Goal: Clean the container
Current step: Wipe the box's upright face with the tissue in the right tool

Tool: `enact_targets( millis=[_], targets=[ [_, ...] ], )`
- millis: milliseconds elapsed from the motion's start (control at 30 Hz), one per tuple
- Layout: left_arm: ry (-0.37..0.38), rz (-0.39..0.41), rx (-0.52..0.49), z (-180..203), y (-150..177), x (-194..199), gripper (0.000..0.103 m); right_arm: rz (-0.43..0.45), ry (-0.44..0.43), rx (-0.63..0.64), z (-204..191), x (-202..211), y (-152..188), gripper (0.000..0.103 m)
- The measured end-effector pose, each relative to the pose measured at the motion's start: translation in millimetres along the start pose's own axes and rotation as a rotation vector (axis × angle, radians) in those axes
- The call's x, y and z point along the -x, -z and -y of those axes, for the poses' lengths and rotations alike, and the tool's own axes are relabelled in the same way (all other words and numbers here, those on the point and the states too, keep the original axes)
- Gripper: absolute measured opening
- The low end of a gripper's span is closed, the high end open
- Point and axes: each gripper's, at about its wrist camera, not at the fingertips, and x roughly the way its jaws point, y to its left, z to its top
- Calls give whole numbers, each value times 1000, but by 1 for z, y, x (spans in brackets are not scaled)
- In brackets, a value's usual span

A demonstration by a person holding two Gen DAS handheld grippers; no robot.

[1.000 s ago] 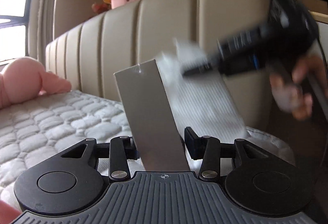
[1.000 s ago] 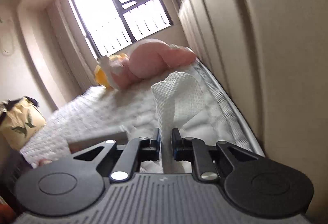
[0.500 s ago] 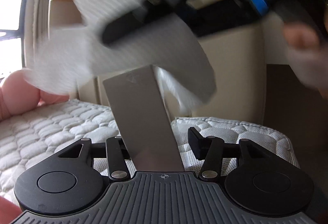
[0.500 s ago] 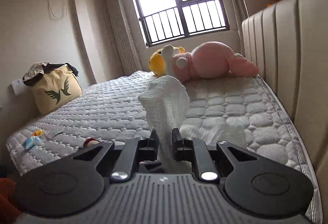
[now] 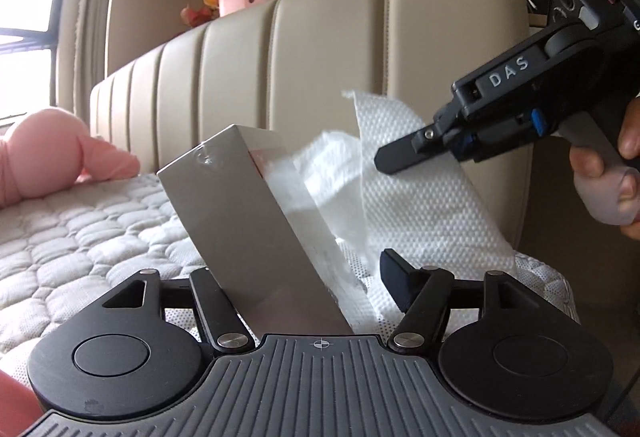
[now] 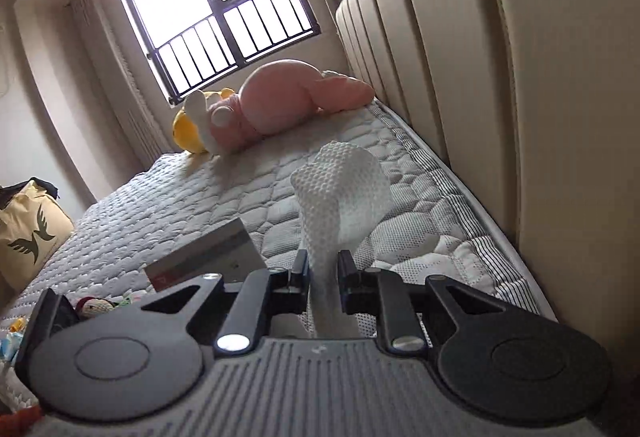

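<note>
A tall grey box (image 5: 256,229) with a white side leans between the fingers of my left gripper (image 5: 296,273), which is shut on its lower end. A white paper towel (image 5: 404,205) hangs from my right gripper (image 5: 396,157) and lies against the box's right side. In the right wrist view, my right gripper (image 6: 323,269) is shut on the towel (image 6: 344,197), which rises in a fold ahead of the fingers. The box (image 6: 208,257) shows low on the left there. A person's hand (image 5: 608,173) holds the right gripper's handle.
Both grippers hover over a quilted mattress (image 6: 200,197) beside a beige padded headboard (image 5: 320,69). A pink plush toy (image 6: 288,101) lies near the window. A yellow bag (image 6: 28,237) stands at the left, and small items (image 6: 96,305) lie on the bed's near edge.
Half a second ago the right gripper and towel swept high over the box's top left. Now they are lower, on the box's right side. The left gripper still holds the box.
</note>
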Motion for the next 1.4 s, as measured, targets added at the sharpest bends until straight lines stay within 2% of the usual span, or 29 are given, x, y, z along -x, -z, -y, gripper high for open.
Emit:
enact_targets(
  millis=[33, 133, 233, 333, 400, 467, 533, 633, 733, 867, 967, 1167, 1333, 1400],
  targets=[
    [0, -1, 2, -1, 0, -1, 71, -2, -5, 0, -2, -1, -1, 14],
    [2, 0, 6, -1, -1, -1, 72, 23, -82, 42, -26, 4, -15, 14],
    [2, 3, 4, 2, -1, 3, 73, 86, -248, 72, -61, 17, -38, 14],
    [3, 5, 3, 2, 0, 3, 73, 187, -421, 112, -95, 31, -58, 14],
    [2, 8, 5, 1, 0, 3, 73, 235, -467, 159, -111, 30, -62, 16],
    [2, 11, 8, 1, 0, 4, 73, 240, -390, 283, -127, 19, -52, 17],
    [3, 16, 11, 1, 1, 5, 73, 184, -251, 391, -132, -1, -34, 17],
    [4, 17, 16, 0, 2, 6, 73, 83, -109, 398, -113, -24, -11, 17],
    [5, 14, 20, -1, 3, 5, 75, 62, -22, 364, -88, -31, -3, 17],
    [4, 9, 22, -2, 3, 5, 77, 15, 30, 289, -55, -33, 0, 17],
    [4, 5, 22, -2, 3, 4, 78, -41, 24, 255, -37, -37, 8, 17],
    [4, -4, 27, -1, 5, 3, 81, -139, 62, 240, -20, -53, 28, 17],
    [6, -10, 31, 0, 5, 1, 83, -148, 97, 222, -11, -56, 33, 17],
    [8, -11, 33, -1, 5, 1, 87, -140, 128, 248, -14, -54, 30, 17]
  ],
)
